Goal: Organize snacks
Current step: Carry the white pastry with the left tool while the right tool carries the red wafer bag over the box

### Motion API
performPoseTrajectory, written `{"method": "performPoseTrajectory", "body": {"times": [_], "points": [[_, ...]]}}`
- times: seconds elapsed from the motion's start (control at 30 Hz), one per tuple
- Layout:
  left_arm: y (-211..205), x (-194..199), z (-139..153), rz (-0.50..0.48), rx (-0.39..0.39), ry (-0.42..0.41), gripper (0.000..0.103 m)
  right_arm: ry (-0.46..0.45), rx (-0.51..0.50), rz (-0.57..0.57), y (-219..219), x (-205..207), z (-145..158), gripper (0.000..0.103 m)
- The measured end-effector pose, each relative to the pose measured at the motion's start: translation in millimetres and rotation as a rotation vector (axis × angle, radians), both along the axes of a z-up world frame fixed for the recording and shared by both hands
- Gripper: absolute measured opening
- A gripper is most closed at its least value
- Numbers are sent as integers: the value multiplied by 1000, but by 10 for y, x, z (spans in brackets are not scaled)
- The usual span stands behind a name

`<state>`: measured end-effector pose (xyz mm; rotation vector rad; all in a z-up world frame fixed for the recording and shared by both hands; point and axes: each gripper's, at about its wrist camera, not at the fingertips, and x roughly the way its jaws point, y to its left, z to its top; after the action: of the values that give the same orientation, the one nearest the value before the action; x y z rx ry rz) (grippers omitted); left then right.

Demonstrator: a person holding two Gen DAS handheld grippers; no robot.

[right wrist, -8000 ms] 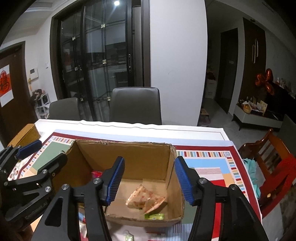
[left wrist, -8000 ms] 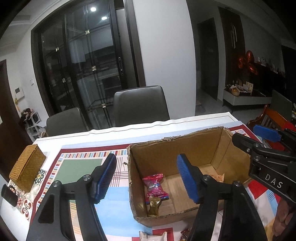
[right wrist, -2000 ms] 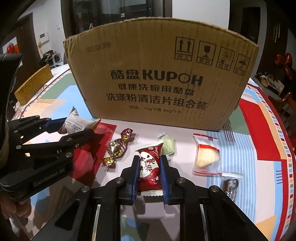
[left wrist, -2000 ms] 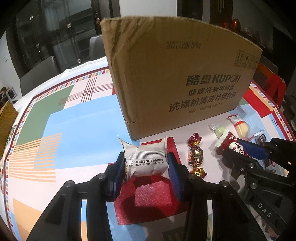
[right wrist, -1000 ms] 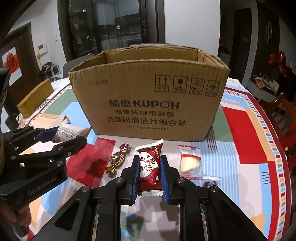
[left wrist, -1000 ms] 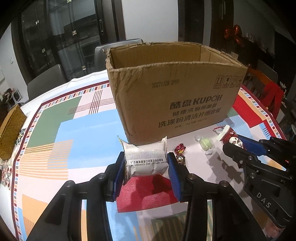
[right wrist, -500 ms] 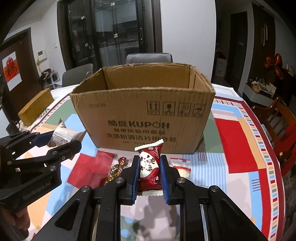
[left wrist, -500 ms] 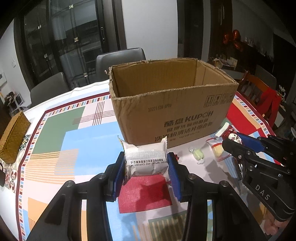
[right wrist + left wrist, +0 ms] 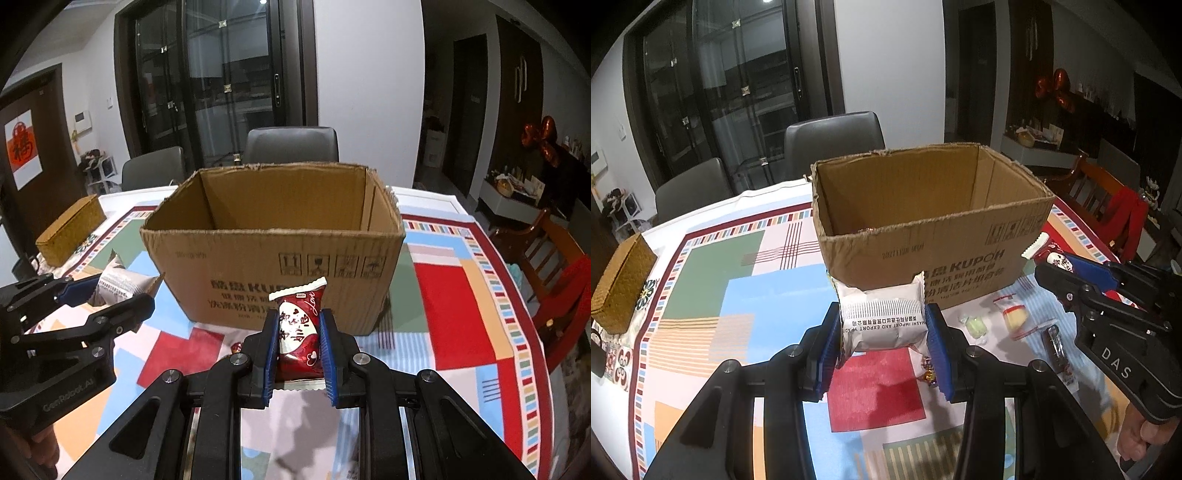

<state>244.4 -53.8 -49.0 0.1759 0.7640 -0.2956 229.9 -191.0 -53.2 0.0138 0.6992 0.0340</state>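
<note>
In the left wrist view, the left tongs (image 9: 882,345) are closed on a white snack packet (image 9: 882,321) and hold it in the air in front of the open cardboard box (image 9: 923,236), while a green candy (image 9: 975,325), a yellow snack bag (image 9: 1015,319) and a dark small packet (image 9: 1057,345) lie on the colourful surface (image 9: 701,295) beside the box. In the right wrist view, the right tongs (image 9: 298,345) are almost fully closed on a red snack packet (image 9: 298,328), held upright above the surface in front of the same box (image 9: 273,258), and the left tongs (image 9: 107,295) with the white packet (image 9: 120,282) appear at the left.
</note>
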Motion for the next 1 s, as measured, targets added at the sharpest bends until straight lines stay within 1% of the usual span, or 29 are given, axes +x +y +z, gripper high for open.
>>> {"method": "performPoseTrajectory", "body": {"times": [0.3, 0.73, 1.0], "points": [[-13, 92, 159, 5, -23, -21, 43, -29, -6, 5, -3, 55, 169, 22], [-80, 243, 405, -2, -26, -63, 44, -81, -15, -9, -71, 218, 442, 22], [-105, 387, 488, -4, -30, -76, 44, -109, -28, -9, -114, 376, 570, 22]]}}
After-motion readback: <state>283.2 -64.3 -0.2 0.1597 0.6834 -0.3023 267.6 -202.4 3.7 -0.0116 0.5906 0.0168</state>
